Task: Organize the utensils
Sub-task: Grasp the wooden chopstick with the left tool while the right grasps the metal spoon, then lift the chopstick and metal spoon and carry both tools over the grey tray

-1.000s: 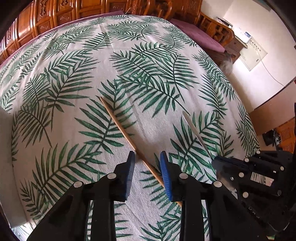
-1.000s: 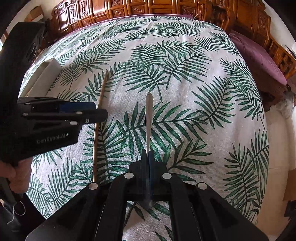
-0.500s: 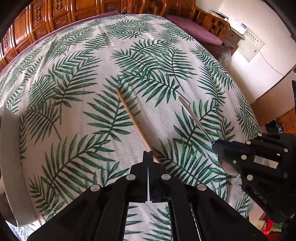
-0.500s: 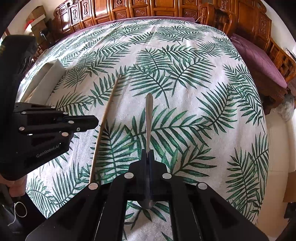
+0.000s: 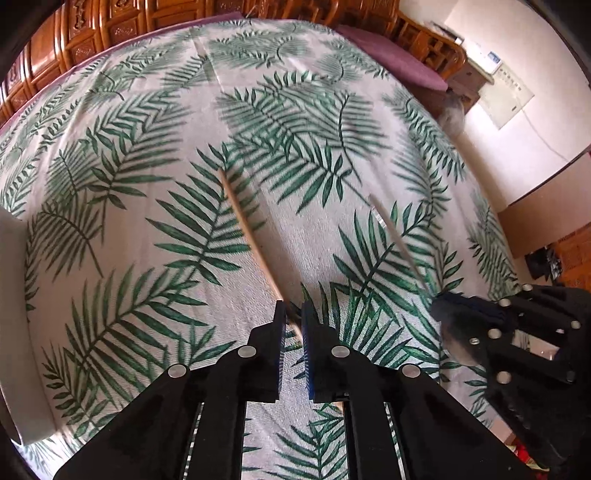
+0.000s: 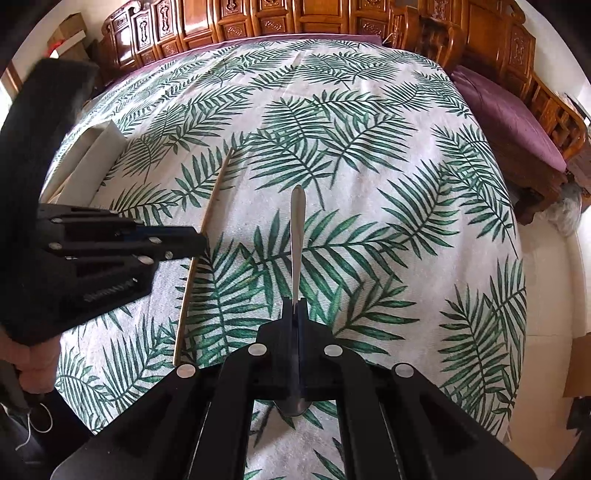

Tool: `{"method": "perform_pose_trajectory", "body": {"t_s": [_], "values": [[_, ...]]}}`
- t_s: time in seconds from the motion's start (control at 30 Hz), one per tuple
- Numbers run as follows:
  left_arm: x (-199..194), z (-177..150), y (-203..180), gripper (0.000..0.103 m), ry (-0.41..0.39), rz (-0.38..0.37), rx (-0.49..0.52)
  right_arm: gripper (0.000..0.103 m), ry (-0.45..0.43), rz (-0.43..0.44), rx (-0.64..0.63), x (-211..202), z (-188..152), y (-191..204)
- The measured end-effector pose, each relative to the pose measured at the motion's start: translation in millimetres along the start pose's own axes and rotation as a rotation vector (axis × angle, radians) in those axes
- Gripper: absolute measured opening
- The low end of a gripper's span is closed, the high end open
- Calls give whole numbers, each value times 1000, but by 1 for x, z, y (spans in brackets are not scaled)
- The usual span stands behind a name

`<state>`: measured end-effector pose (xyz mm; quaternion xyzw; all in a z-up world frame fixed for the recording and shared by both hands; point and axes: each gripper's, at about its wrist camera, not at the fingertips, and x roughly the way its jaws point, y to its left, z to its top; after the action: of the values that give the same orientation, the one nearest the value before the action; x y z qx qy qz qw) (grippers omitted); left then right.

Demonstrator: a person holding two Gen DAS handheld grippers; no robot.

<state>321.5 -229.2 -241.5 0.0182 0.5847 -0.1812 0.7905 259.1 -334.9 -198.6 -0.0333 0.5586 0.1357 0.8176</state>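
A wooden chopstick (image 5: pixel 248 232) lies across the leaf-print tablecloth (image 5: pixel 147 155); it also shows in the right wrist view (image 6: pixel 207 229). My left gripper (image 5: pixel 292 317) has a small gap between its blue pads, with the chopstick running between them. My right gripper (image 6: pixel 295 314) is shut on a metal spoon (image 6: pixel 296 236), handle pointing forward, bowl under the fingers, held above the cloth. The right gripper (image 5: pixel 517 343) shows at the right of the left wrist view with the spoon handle (image 5: pixel 397 242). The left gripper (image 6: pixel 110 251) shows at the left of the right wrist view.
A white tray or box (image 6: pixel 88 166) stands at the table's left; its edge shows in the left wrist view (image 5: pixel 14 332). Carved wooden furniture (image 6: pixel 295 18) and a chair with a purple cushion (image 6: pixel 506 110) ring the far and right sides.
My left gripper closed on the chopstick half a second ago; now its pads stand slightly apart. The view has shifted and blurred. The right gripper still holds the spoon, raised a little.
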Motion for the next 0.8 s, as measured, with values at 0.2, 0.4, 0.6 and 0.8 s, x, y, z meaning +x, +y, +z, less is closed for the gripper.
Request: {"method": "perform_pose_trajectory", "body": {"t_s": [0.2,0.4,0.6,0.8], "values": [[4,3,-14,11,7,68,35,3,-2,2,2,1,-1,-1],[5,8,-15,9,-2,83,43,3,0,5,1,2,-5,1],[-5,1,1,4,-12,58,38,3,-9,6,0,-1,-3,4],[-30,-7,26,4,-56,62,31,3,-21,21,-23,-3,8,23]]}}
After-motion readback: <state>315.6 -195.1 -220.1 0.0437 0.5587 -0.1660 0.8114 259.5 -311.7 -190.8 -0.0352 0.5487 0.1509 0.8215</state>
